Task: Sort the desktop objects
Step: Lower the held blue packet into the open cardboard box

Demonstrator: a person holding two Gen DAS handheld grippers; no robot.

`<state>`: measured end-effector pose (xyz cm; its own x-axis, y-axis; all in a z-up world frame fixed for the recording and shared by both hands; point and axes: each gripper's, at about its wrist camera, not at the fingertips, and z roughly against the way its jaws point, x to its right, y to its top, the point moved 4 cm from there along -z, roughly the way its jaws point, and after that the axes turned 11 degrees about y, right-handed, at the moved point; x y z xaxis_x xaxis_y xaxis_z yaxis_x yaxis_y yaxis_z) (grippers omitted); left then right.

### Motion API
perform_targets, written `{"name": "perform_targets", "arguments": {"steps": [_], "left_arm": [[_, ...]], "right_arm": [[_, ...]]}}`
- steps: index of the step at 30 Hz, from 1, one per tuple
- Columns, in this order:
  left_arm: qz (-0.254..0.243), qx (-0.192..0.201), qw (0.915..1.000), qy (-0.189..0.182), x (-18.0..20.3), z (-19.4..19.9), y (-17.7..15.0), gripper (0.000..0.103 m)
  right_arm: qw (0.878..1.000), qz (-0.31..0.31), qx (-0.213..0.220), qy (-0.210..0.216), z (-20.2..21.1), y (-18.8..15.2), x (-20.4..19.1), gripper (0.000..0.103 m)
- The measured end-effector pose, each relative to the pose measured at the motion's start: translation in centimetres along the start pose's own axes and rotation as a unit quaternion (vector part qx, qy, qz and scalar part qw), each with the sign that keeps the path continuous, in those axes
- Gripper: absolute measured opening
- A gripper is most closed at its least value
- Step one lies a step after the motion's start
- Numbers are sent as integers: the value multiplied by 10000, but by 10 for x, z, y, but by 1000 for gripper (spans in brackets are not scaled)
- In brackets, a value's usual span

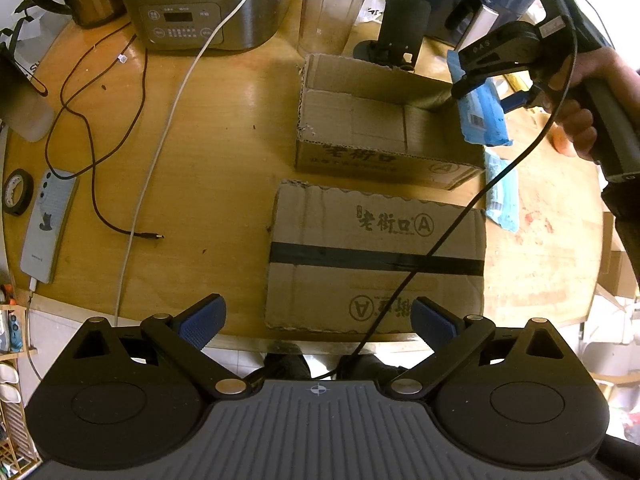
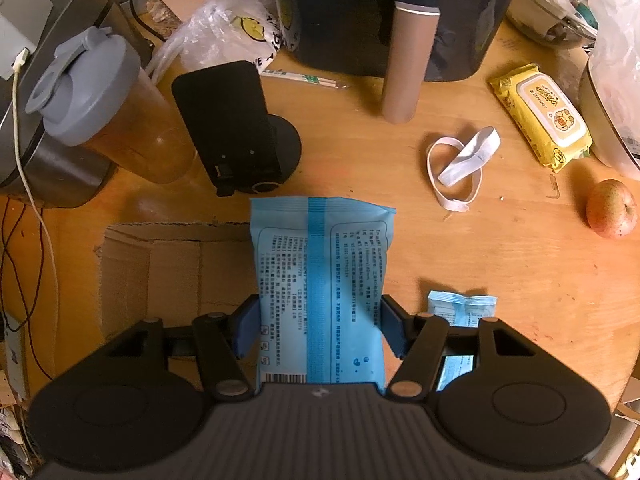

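My right gripper (image 2: pixel 320 328) is shut on a blue wipes packet (image 2: pixel 320 272) and holds it in the air at the right edge of the open cardboard box (image 2: pixel 168 276). In the left wrist view the same packet (image 1: pixel 482 118) hangs from the right gripper (image 1: pixel 484 92) beside the open cardboard box (image 1: pixel 372 120). A second blue packet (image 2: pixel 462 308) lies flat on the table to the right of the box; it also shows in the left wrist view (image 1: pixel 502 196). My left gripper (image 1: pixel 318 316) is open and empty over a closed, taped cardboard box (image 1: pixel 376 256) at the table's front edge.
In the right wrist view there are a yellow wipes pack (image 2: pixel 542 114), a white elastic band (image 2: pixel 460 164), an apple (image 2: pixel 610 208), a grey-lidded shaker bottle (image 2: pixel 108 108), a black stand (image 2: pixel 236 132) and an air fryer (image 2: pixel 400 16). In the left wrist view there are a phone (image 1: pixel 46 224), a tape roll (image 1: pixel 16 192), cables (image 1: pixel 96 152) and a cooker (image 1: pixel 200 4).
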<state>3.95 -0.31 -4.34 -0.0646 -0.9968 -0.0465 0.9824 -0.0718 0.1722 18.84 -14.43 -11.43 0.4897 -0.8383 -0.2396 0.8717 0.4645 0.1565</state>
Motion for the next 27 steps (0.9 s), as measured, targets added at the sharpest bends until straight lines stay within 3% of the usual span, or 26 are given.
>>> {"name": "perform_targets", "arguments": {"steps": [27], "left_arm": [[41, -45, 10000, 20, -1, -2, 0, 101]], "right_arm": [[10000, 58, -21, 59, -12, 1, -17, 61]]}}
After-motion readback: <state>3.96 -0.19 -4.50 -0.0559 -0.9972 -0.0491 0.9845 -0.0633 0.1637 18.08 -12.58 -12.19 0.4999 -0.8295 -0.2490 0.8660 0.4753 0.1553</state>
